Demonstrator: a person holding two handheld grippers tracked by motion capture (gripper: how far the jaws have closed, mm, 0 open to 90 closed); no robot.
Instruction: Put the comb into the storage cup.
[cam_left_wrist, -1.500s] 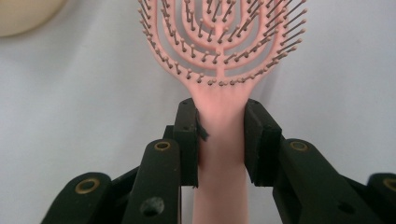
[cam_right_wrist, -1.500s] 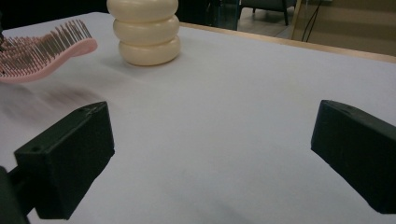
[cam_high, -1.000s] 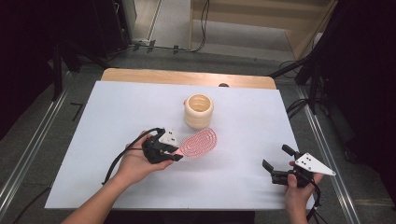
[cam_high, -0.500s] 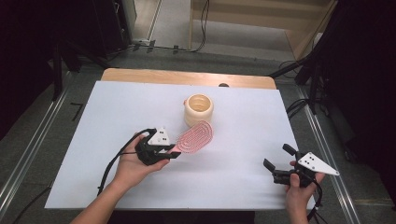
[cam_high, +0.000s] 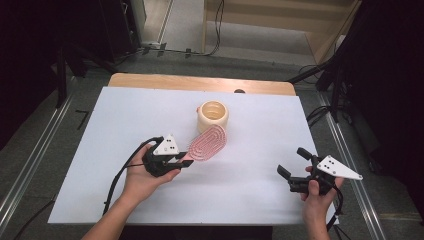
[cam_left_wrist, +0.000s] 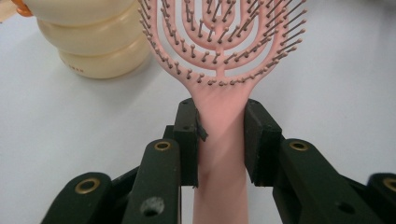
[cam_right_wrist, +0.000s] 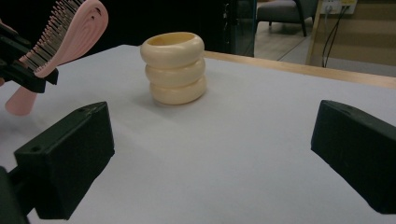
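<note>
left gripper (cam_high: 186, 159): jaws clamped on neck of pink brush (cam_high: 207, 144), one pad each side of handle, seen close in left gripper view (cam_left_wrist: 220, 135); held in left hand (cam_high: 145, 175) at front-left of table
pink brush: handle (cam_left_wrist: 219, 186) running back between jaws, oval head forward and raised off sheet, bristles (cam_left_wrist: 219, 37) facing camera in left gripper view; head tip just beside cream holder, contact unclear
brush in right gripper view (cam_right_wrist: 60, 42): tilted, head up, handle end low, clear of table
cream holder (cam_high: 212, 116): ribbed, three stacked rings, open top, upright near centre-back of white sheet; also (cam_left_wrist: 88, 42) and (cam_right_wrist: 175, 67)
right gripper (cam_high: 292, 176): jaws wide apart, nothing between, held in right hand (cam_high: 320, 195) at front-right edge, well apart from brush and holder
right gripper view: two black pads (cam_right_wrist: 70, 158) far left and far right, holder between them farther off
table (cam_high: 125, 115): white sheet over wooden top, wood strip visible at far edge
cable (cam_high: 122, 172): black, trailing from left gripper back along forearm
</note>
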